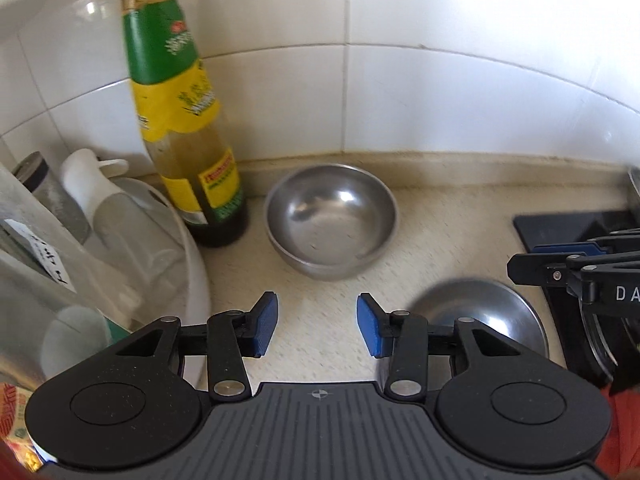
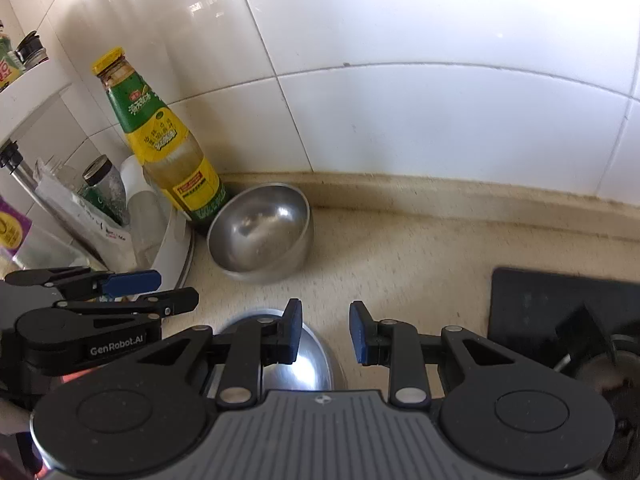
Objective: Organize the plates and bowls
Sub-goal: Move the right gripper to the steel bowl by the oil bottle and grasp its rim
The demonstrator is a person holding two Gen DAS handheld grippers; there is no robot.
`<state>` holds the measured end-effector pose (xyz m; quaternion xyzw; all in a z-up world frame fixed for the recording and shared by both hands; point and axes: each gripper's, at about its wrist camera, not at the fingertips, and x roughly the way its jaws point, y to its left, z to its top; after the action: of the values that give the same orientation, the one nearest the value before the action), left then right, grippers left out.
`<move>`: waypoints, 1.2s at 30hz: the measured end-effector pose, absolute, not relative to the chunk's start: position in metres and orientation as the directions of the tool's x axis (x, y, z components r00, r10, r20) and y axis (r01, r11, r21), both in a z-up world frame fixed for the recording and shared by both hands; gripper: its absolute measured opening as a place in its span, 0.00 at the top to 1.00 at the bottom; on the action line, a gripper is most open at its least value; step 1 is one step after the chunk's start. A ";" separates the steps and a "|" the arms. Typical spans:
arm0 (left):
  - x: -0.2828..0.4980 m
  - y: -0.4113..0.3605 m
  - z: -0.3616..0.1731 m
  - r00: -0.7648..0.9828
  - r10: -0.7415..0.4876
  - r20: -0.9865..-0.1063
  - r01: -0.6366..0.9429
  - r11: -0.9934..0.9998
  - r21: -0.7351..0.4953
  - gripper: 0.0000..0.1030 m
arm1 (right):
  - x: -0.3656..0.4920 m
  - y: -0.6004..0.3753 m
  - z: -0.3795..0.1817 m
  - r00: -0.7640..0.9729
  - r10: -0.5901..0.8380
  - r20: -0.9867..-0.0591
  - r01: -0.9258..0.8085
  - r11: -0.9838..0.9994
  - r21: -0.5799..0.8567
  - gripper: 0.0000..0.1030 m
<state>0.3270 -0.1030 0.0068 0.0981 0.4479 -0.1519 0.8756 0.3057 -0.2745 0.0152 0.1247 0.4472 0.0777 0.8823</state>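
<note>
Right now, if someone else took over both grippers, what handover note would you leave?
Left gripper: open, empty, above the counter.
Right gripper: open, empty, over the near steel bowl.
Far steel bowl: upright on the counter by the wall, beside the sauce bottle.
Near steel bowl: close in front of both grippers; whether it sits upright or upside down is unclear.
Done: nothing stacked yet.
Left: probably nest the two bowls together.

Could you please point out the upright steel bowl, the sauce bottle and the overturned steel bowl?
upright steel bowl (image 1: 331,220): left wrist view, inner bottom.
sauce bottle (image 1: 176,92): left wrist view, yellow label.
overturned steel bowl (image 1: 486,312): left wrist view, domed underside.
</note>
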 end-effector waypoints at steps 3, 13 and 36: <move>0.337 -0.103 0.006 0.556 -0.162 -0.816 0.332 0.942 0.040 0.48 | 0.318 -0.271 0.014 0.581 0.254 -0.773 -0.038 0.957 0.286 0.72; 0.365 -0.107 -0.010 0.555 -0.120 -0.823 0.292 0.955 0.057 0.39 | 0.359 -0.266 -0.006 0.554 0.278 -0.785 -0.040 0.951 0.308 0.72; 0.409 -0.120 -0.048 0.545 -0.089 -0.834 0.263 0.962 0.069 0.15 | 0.426 -0.256 -0.058 0.477 0.369 -0.798 -0.038 0.915 0.401 0.58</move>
<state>0.4091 -0.1198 -0.0479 0.0929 0.4663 -0.1007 0.8739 0.4264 -0.2564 -0.0576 0.1666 0.4970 0.1205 0.8430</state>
